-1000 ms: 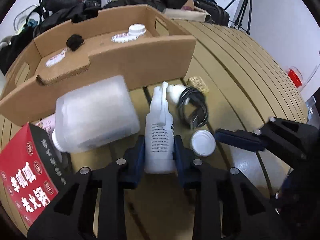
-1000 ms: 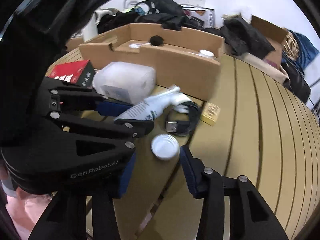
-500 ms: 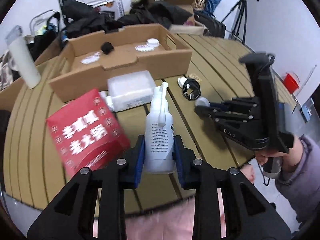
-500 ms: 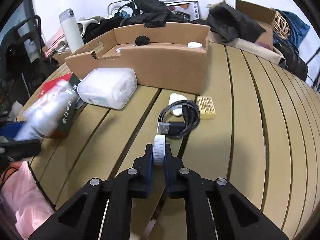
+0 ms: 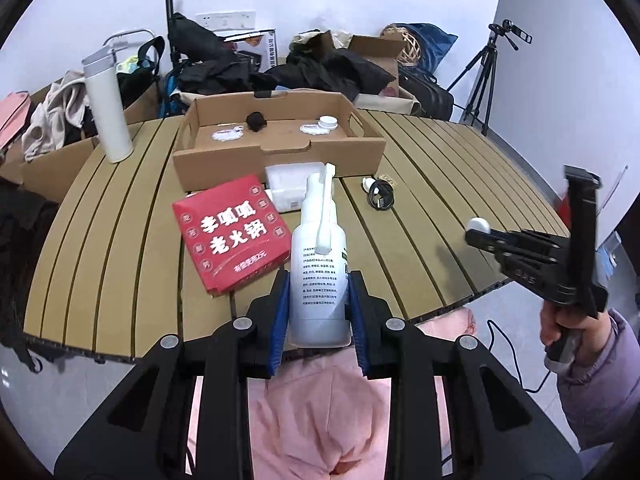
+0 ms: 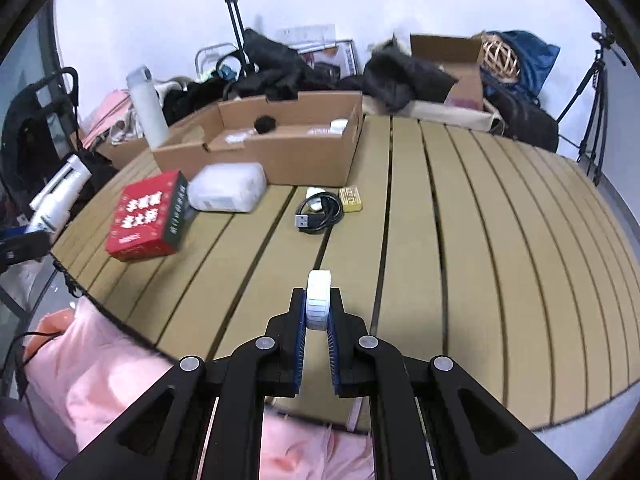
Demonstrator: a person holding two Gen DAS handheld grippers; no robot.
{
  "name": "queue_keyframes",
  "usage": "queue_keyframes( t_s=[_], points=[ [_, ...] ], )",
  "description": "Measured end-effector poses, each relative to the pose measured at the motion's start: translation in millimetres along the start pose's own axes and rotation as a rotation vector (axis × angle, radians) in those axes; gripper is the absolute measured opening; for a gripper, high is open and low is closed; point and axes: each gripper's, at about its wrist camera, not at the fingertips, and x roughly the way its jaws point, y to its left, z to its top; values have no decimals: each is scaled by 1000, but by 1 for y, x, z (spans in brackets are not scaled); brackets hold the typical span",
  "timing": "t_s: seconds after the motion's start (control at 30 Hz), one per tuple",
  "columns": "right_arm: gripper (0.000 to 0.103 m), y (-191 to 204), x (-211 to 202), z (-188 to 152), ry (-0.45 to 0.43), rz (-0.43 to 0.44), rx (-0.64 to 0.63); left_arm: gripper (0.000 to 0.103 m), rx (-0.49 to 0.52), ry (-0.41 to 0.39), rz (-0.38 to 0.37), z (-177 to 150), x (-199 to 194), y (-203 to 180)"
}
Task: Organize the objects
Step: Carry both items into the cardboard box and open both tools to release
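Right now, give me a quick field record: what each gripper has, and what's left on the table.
left gripper: shut on spray bottle, nozzle pointing away, held near the table's front edge
right gripper: shut on white cap, gripped edge-on, above the table
table: red box, translucent container, coiled black cable, small yellow item
cardboard tray: at the back; holds a small black object and a white lid
thermos: upright, left of tray

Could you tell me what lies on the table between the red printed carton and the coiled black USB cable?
In the right wrist view, a translucent white plastic jug lies on its side between the red printed carton and the coiled black USB cable, beside the carton.
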Motion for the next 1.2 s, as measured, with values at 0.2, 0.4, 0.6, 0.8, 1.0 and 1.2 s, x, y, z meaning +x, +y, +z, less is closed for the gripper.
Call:
queue_keyframes(
  t_s=[0.2, 0.4, 0.6, 0.8, 1.0, 1.2],
  points=[
    [11, 14, -14, 1, -13, 7, -17, 24, -25, -14, -6, 0, -2, 7],
    [11, 29, -11, 26, -14, 73, -41, 24, -90, -39, -113, 33, -3, 34],
    [11, 40, 10, 102, -47, 140, -65, 24, -131, -28, -99, 118, 28, 83],
    [11, 52, 113, 199, 70, 98, -86, 24, -194, 112, 107, 198, 137, 146],
    [11, 54, 244, 265, 242, -50, -121, 25, -129, 223, 341, 218, 226, 187],
    [20, 32, 307, 275, 336, 32, 8, 63, -113, 161, 299, 218, 207, 192]
  ],
)
